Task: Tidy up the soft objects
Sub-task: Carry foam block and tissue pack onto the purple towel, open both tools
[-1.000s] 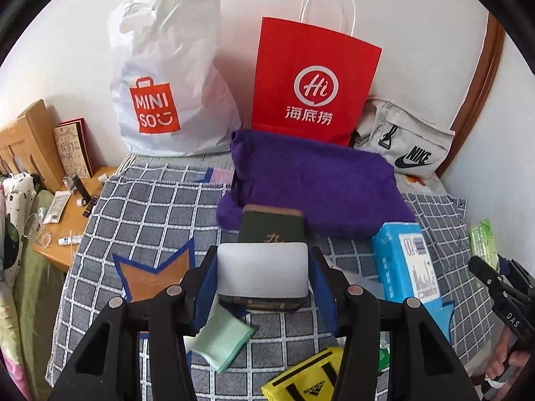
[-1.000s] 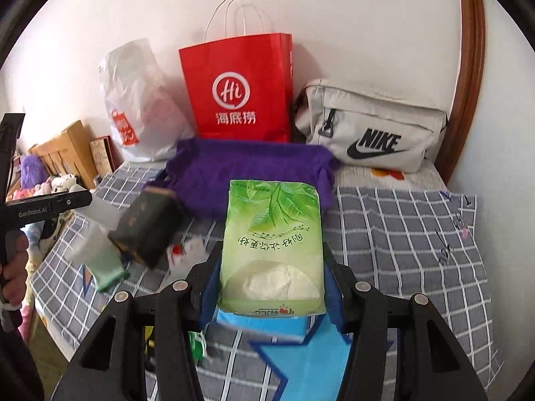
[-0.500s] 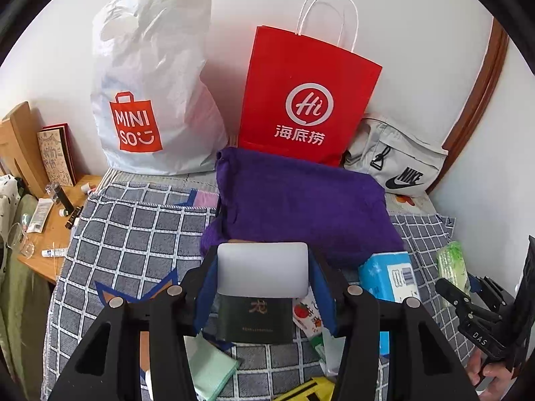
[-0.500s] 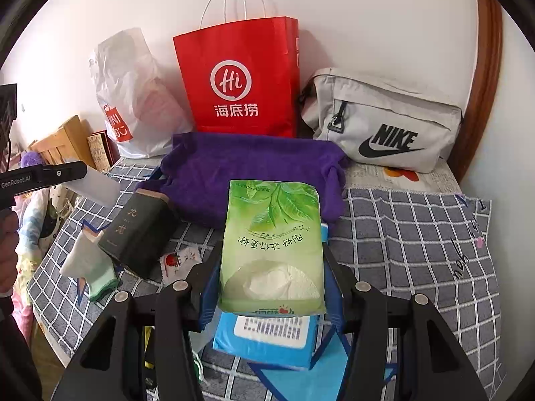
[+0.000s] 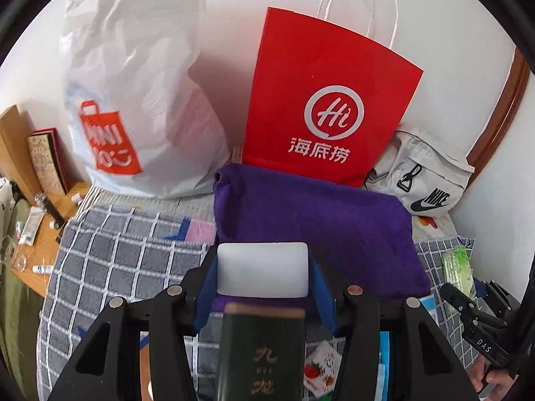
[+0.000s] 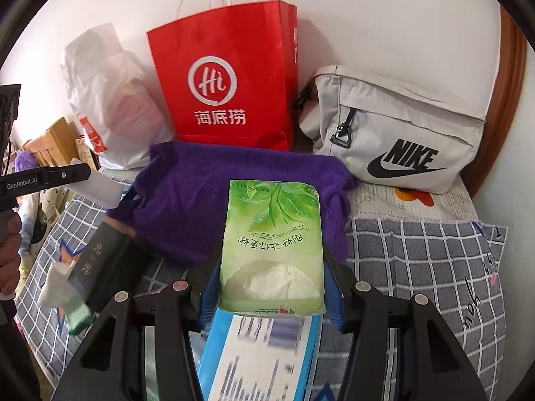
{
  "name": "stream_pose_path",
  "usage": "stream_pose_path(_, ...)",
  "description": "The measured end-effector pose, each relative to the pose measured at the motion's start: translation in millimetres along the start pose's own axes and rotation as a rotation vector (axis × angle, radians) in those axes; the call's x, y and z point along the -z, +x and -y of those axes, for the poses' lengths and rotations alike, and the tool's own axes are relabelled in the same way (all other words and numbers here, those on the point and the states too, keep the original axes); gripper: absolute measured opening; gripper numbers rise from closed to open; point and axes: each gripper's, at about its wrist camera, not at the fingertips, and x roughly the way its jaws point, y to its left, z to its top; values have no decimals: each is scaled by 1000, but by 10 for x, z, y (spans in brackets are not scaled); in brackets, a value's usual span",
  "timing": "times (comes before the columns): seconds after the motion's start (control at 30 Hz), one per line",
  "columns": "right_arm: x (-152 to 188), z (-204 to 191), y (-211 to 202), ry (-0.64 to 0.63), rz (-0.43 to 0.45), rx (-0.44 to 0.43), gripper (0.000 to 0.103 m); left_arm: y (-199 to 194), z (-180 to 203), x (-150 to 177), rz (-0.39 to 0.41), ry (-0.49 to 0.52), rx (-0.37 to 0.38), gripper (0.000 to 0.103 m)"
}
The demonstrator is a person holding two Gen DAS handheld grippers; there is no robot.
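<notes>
My left gripper (image 5: 262, 269) is shut on a white, soft-looking pack (image 5: 262, 279), held over the near edge of a folded purple towel (image 5: 311, 220) on the checked bedspread (image 5: 110, 260). In the right wrist view that gripper (image 6: 67, 175) enters from the left with the white pack (image 6: 105, 188). My right gripper (image 6: 272, 267) is shut on a green tissue pack (image 6: 272, 234), also in front of the purple towel (image 6: 187, 197). Under it lies a blue tissue pack (image 6: 260, 357). A dark green box (image 5: 262, 351) lies below the left gripper.
Against the wall stand a white plastic shopping bag (image 5: 133, 83), a red paper bag (image 5: 327, 100) and a grey sling bag (image 6: 401, 127). A green and white cloth (image 6: 63, 297) lies beside the dark box (image 6: 100, 260). A wooden side table (image 5: 36, 234) with small items stands left of the bed.
Both grippers have moved forward toward the purple towel and the wall, each still holding its pack. The bags look larger, and the dark box and blue pack have slid down the views.
</notes>
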Motion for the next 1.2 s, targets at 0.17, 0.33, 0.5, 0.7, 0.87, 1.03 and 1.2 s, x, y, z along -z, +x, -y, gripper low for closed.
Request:
stream_pose_path(0.17,-194,92,235,2,-10,6,52,227,61,-177,5,25,-30,49)
stream_pose_path(0.33,-329,168,459,28,-33,-2,52,470,56,-323,0,5,-31,49)
stream_pose_path(0.5,-398,189,674,25,-62,-9,52,744,59,-452,-12,9,-32,49)
stream_pose_path(0.7,-433,240,995,5,-120,17,52,976,14,-559,-17,-2,-34,49)
stream_pose_path(0.87,-444,289,1222,36,-181,-27,52,1173,-39,-614,-26,-19,-39,49)
stream_pose_path(1.03,-417,327,1343,51,-225,-20,52,1325,-2,-588,-50,0,-37,50)
stream_pose_path(1.2,-413,326,1368,49,-242,-18,53,1406,24,-543,-68,10,-17,50)
